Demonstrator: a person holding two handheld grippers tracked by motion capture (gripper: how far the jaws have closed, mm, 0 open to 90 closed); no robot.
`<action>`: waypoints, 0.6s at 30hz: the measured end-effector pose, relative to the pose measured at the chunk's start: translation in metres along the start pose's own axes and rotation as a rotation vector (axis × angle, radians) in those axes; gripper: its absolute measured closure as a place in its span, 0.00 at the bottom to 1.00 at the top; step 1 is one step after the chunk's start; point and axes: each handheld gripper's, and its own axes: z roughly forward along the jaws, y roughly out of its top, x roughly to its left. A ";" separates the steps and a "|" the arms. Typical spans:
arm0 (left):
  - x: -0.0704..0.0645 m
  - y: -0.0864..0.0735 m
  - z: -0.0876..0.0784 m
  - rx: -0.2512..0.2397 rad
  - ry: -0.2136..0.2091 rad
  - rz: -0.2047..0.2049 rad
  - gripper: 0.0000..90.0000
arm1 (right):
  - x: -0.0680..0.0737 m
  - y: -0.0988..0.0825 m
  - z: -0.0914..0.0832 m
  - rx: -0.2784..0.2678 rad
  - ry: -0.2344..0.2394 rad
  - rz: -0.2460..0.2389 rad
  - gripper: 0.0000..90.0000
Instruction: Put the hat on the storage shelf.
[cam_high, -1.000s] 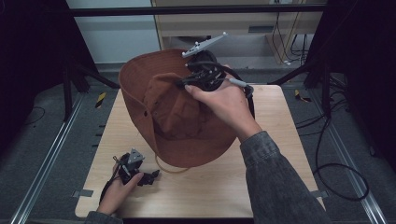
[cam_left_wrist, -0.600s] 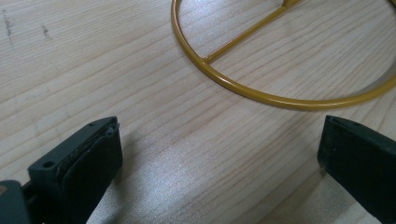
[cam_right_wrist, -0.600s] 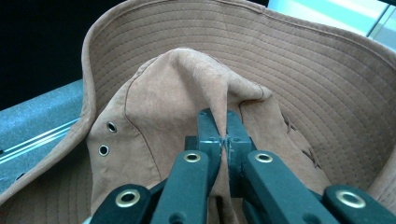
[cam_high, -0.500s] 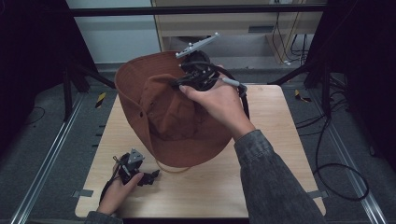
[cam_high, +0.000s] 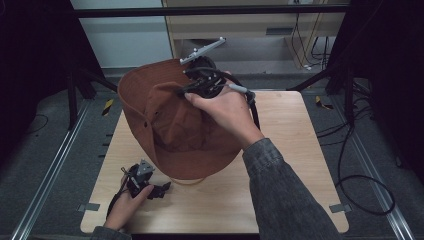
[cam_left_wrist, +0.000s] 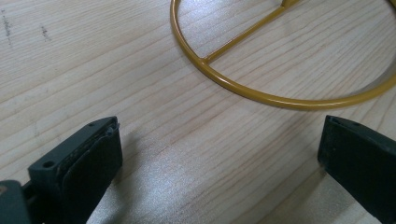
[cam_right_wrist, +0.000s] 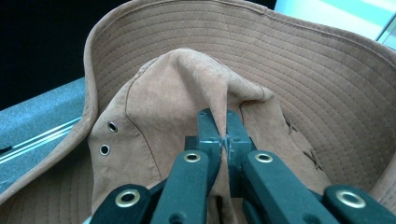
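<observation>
brown hat (cam_right_wrist: 154, 93) crown fold pinched in right tongs (cam_right_wrist: 223, 122); left tongs (cam_left_wrist: 219, 154) spread, empty.

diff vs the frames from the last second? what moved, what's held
Little changed. The right hand-held gripper stays shut on a pinch of the brown hat crown and has carried it slightly toward the table's far edge and left. The left hand-held gripper stays open, resting on the table near the yellow wire ring.
</observation>
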 end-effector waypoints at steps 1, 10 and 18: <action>0.000 0.000 0.000 0.000 0.000 0.000 0.00 | 0.000 0.000 0.000 0.000 0.000 0.000 0.99; 0.000 0.000 0.000 0.000 -0.001 0.000 0.00 | 0.003 -0.001 0.009 0.014 0.012 -0.003 0.99; 0.000 0.000 0.000 0.000 -0.001 0.000 0.00 | 0.003 -0.005 0.018 0.035 0.021 0.001 0.98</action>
